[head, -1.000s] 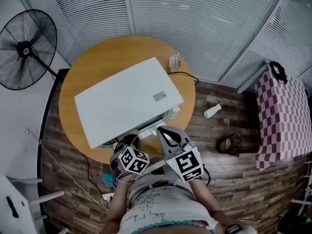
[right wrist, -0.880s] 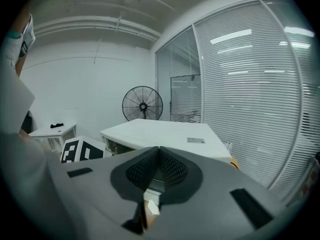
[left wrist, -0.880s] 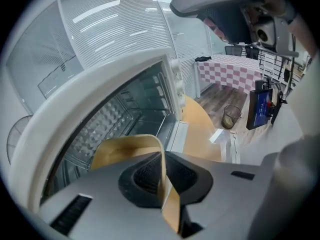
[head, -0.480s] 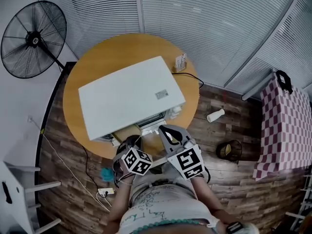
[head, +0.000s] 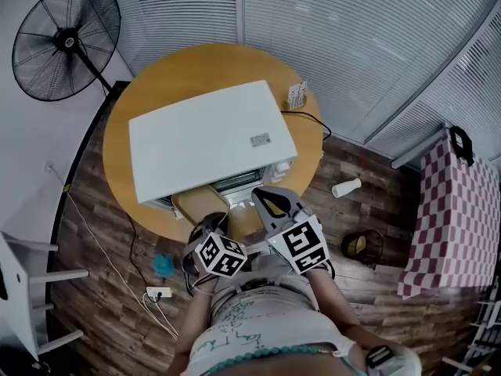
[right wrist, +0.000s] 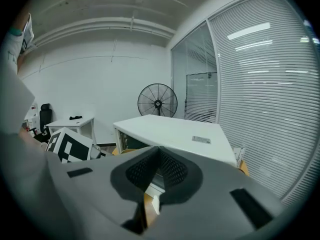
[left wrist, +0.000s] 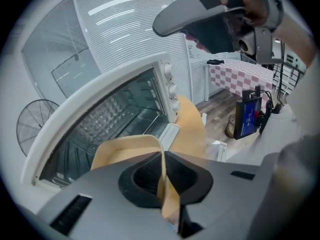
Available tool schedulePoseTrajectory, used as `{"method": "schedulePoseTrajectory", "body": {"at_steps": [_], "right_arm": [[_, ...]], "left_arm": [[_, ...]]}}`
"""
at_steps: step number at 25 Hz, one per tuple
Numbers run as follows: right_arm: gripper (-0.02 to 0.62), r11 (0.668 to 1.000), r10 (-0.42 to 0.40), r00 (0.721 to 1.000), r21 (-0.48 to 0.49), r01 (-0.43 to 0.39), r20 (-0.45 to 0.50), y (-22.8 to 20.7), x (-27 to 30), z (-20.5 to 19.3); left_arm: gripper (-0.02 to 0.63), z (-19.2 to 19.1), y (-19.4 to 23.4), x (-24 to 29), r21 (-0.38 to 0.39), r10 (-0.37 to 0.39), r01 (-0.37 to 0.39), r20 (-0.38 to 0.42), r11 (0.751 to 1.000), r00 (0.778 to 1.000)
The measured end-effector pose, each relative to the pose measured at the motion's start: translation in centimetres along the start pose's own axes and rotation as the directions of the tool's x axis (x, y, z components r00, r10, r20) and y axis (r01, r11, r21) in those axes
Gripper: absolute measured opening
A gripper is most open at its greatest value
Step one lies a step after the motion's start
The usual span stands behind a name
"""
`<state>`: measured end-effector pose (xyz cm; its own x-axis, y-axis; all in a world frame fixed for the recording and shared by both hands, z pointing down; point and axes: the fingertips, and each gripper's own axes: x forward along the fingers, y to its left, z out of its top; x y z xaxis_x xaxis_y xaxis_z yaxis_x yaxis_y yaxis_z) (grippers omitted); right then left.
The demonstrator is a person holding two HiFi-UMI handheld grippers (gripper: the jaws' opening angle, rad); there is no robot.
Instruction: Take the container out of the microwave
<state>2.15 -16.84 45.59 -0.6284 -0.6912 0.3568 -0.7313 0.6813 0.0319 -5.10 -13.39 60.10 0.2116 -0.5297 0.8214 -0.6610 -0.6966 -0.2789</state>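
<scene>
On the left gripper point(left wrist: 163, 158), fingers point(left wrist: 142, 176) clamped on the thin near wall of the tan container point(left wrist: 125, 145), one on each side of the rim. On the right gripper point(right wrist: 159, 156), fingers pressed together with nothing between them, held just at 3 o'clock of the left gripper in the head view.

Container shallow and rectangular, nothing seen inside. Partly out of the white microwave point(head: 207, 143) at its 6 o'clock side, near end over the round wooden desk point(head: 137, 92). Microwave cavity dark and bare behind it in the left gripper view, knobs point(left wrist: 170, 91) at 3 o'clock of the opening.

Beyond the desk, a standing fan point(head: 59, 41) at 10 o'clock, slatted blinds point(head: 352, 37) at 12, a wood-plank floor point(head: 102, 233) with a white cup point(head: 344, 187) on its side at 3 o'clock.

Step in hand, as a judgement: drawing the container clear of the cavity. To do it well:
- Pull straight toward 6 o'clock and level, without letting the far end drop onto the lip of the opening.
- Hold the pinch firm, since a one-wall grip on thin, flexible-looking material may bend or slip.
- Lift only slightly once clear, then set down on bare desk.
- Bring the right gripper in at the 3 o'clock wall if sagging begins.
</scene>
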Motion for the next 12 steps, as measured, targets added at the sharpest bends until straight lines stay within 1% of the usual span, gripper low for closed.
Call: {"method": "schedulePoseTrajectory", "body": {"at_steps": [4, 12], "right_arm": [[-0.006, 0.999, 0.041, 0.999, -0.012, -0.040, 0.014, -0.1, -0.3, 0.2], [-0.006, 0.995, 0.098, 0.995, -0.033, -0.097, 0.032, 0.2, -0.9, 0.2]], "left_arm": [[0.029, -0.2, -0.9, -0.5, -0.046, 0.009, -0.009, -0.007, 0.999, 1.000], [0.029, -1.0, -2.1, -1.4, -0.108, 0.035, -0.038, -0.028, 0.993, 0.999]]}}
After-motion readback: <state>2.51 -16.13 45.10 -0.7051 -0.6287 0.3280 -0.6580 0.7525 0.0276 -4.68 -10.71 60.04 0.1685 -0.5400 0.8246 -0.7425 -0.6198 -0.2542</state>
